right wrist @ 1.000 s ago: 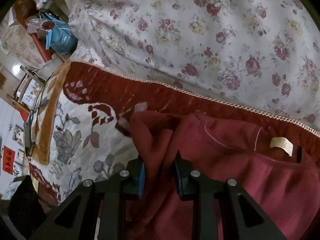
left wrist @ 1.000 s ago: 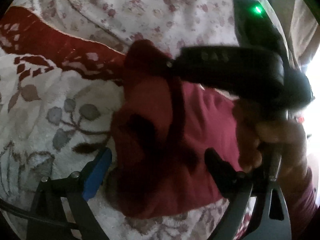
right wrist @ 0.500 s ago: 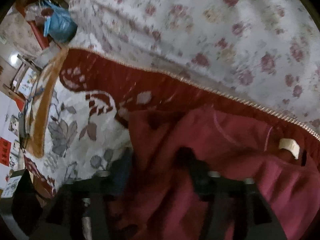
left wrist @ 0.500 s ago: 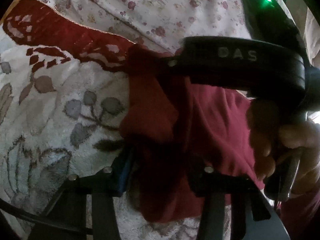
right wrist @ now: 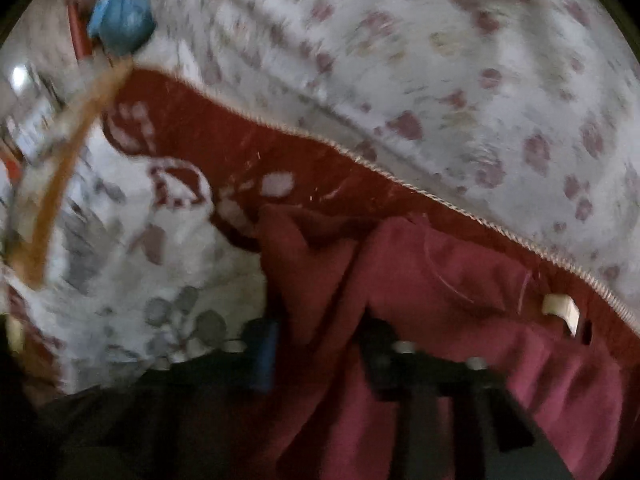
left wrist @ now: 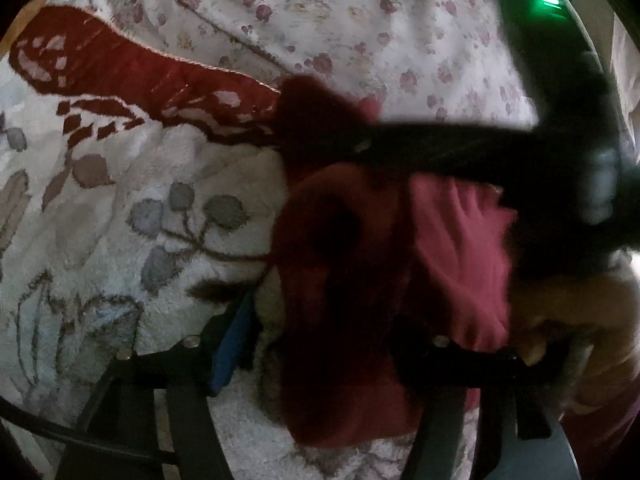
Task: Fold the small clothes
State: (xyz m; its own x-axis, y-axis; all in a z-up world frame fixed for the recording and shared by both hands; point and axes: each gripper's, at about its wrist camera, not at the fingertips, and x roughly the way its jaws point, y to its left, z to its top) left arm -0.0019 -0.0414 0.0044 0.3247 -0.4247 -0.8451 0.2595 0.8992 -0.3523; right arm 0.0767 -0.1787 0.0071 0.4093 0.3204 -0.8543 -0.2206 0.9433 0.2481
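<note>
A dark red garment [left wrist: 352, 280] lies bunched on a white fleece blanket with grey leaves. My left gripper [left wrist: 320, 344] has its jaws around a hanging fold of it; the fingers stand apart, the blue pad [left wrist: 232, 344] clear of the cloth. The right gripper and the hand holding it cross the upper right of the left wrist view. In the right wrist view the garment [right wrist: 440, 300] spreads right with a white neck label [right wrist: 560, 310]. My right gripper [right wrist: 316, 344] has its jaws spread around a fold.
A floral quilt [right wrist: 440, 60] covers the far side, beyond the blanket's red border [right wrist: 280, 152]. A blue bag [right wrist: 120, 20] and room clutter lie at the far left past the bed's edge.
The right gripper's jaws, shut on the fold a second ago, have spread apart. The left gripper closed in on the hanging fold, then its jaws widened a little. Both views are motion-blurred.
</note>
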